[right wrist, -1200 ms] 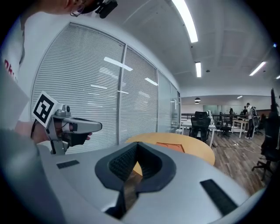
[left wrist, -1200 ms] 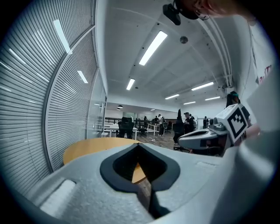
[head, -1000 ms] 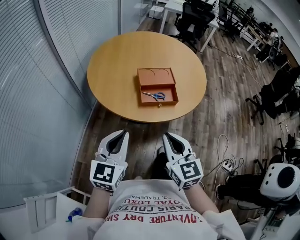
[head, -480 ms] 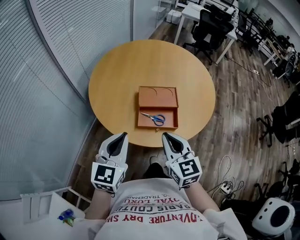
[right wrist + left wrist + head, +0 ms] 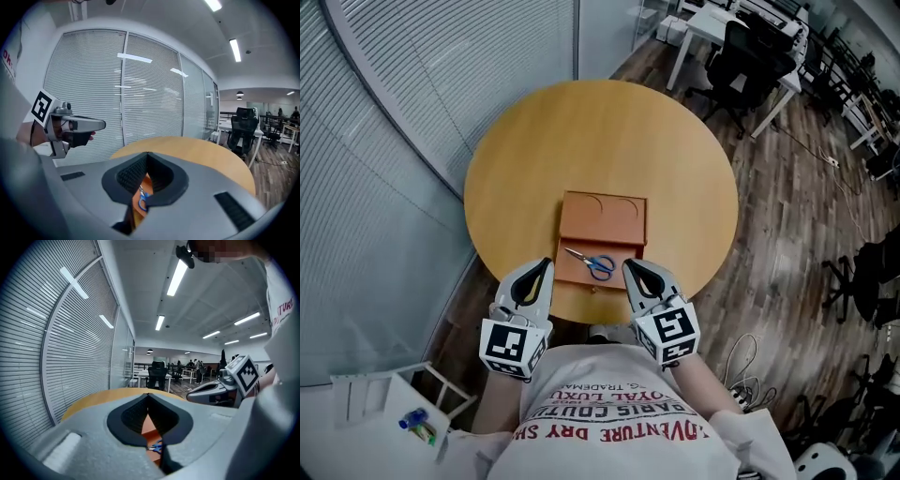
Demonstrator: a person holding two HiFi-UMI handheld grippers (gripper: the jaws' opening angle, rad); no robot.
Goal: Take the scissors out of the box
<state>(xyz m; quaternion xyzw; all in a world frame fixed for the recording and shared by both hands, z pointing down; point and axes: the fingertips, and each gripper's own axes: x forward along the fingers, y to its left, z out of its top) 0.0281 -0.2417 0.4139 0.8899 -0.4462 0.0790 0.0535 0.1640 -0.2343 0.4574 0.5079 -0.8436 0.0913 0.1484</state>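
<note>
Big round light-brown wooden table (image 5: 600, 131) in mid frame. Flat orange box (image 5: 602, 214) near its lower edge, drawer open. Just below: left gripper (image 5: 546, 267) and right gripper (image 5: 628, 269), both pressed together, empty. Small blue-handled scissors (image 5: 592, 263) lying in the drawer, untouched. Whole job left.

**A:** Is there any print here you can read?

**B:** Only on the white cotton T-shirt (image 5: 623, 427), just behind the left tool (image 5: 546, 266) and the right tool (image 5: 628, 268). It has red capitals, upside down in the head view: "PARIS COUTU", then "ADVENTURE DRY SH", both cut off.

**A:** Anything on the tools themselves?

**B:** Each cube bears a black-and-white square marker (image 5: 508, 349), a pattern with no letters. The shirt's smaller lines are too fine to read.
</note>
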